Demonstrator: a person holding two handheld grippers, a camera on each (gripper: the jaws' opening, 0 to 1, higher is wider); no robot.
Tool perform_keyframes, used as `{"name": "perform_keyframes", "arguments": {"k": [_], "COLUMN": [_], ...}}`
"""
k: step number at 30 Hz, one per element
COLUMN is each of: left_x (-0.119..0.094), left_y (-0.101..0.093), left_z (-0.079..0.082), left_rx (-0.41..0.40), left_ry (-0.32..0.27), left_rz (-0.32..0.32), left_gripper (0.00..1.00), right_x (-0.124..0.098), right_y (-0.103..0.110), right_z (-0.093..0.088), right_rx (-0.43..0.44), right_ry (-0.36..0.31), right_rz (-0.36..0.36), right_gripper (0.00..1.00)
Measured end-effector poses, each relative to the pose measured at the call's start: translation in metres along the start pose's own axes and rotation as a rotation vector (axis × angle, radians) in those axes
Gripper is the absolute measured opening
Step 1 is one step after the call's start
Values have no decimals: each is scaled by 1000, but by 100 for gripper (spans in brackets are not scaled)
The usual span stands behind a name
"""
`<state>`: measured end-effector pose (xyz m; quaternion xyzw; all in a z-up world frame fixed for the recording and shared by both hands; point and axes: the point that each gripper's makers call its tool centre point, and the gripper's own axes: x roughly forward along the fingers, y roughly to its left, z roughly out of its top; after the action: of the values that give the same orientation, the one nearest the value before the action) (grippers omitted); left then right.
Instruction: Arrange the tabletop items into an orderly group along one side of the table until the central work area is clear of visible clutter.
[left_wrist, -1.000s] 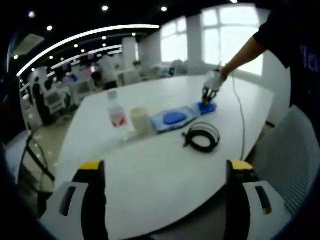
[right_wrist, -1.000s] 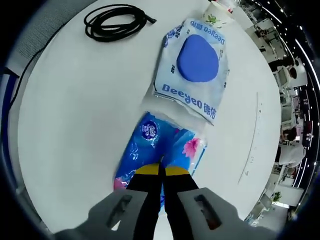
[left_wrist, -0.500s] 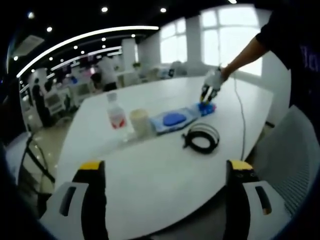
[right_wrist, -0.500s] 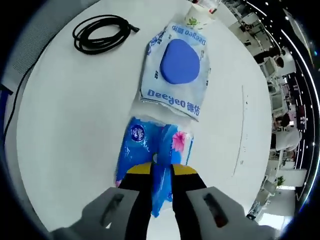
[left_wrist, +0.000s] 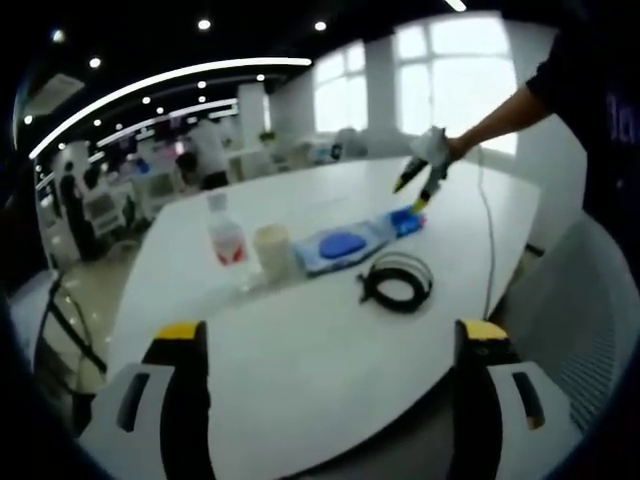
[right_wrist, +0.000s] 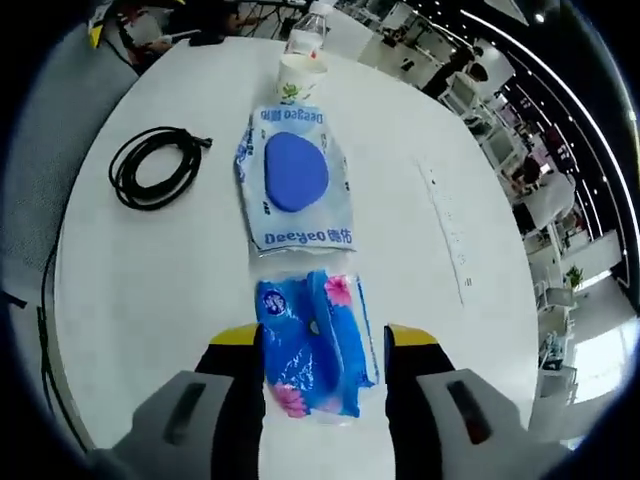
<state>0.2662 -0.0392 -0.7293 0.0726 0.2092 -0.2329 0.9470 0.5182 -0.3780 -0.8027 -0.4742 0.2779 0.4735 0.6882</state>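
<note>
Right gripper view showed the right gripper (right_wrist: 322, 345) wide open, holding nothing. Below it the blue tissue pack (right_wrist: 314, 342) lay on the table (right_wrist: 160, 270), touching the wipes pack (right_wrist: 293, 177), probably to make one neat row.

Bright windows (left_wrist: 440, 70) wash out behind the white desk (left_wrist: 300, 330), which glares softly under curved ceiling light strips (left_wrist: 160, 80). Fisheye bending warps the edges; the left gripper view is slightly blurred, shadows faint.
</note>
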Motion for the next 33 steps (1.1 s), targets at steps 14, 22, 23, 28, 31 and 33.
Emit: {"name": "perform_keyframes", "arguments": {"k": [14,22,23,28,31,33], "left_x": [0,-1,-2,-2,-2,-2], "left_y": [-4,-5,-5,-7,-7,-7], "left_z": [-1,-1,-1,-1,-1,-1], "left_rx": [-1,-2,0,9,10,12], "left_ry": [-4,-4,-6,0,-1,-2], "left_rz": [-38,-43,-44,-53,-53,-52], "left_gripper": [100,100,100,100,100,100], "right_x": [-31,-46,-48,-57,-60,-61], "right_y": [14,46,48,54,55,57], "right_z": [8,33,36,51,58,62], "right_rx": [283,310,309,290,303,295], "right_ry": [-118,-173,-178,-203,-219,-221], "right_rz": [-90,-87,-79,-83,-83,-84], "right_gripper": [71,84,85,92,100,100]}}
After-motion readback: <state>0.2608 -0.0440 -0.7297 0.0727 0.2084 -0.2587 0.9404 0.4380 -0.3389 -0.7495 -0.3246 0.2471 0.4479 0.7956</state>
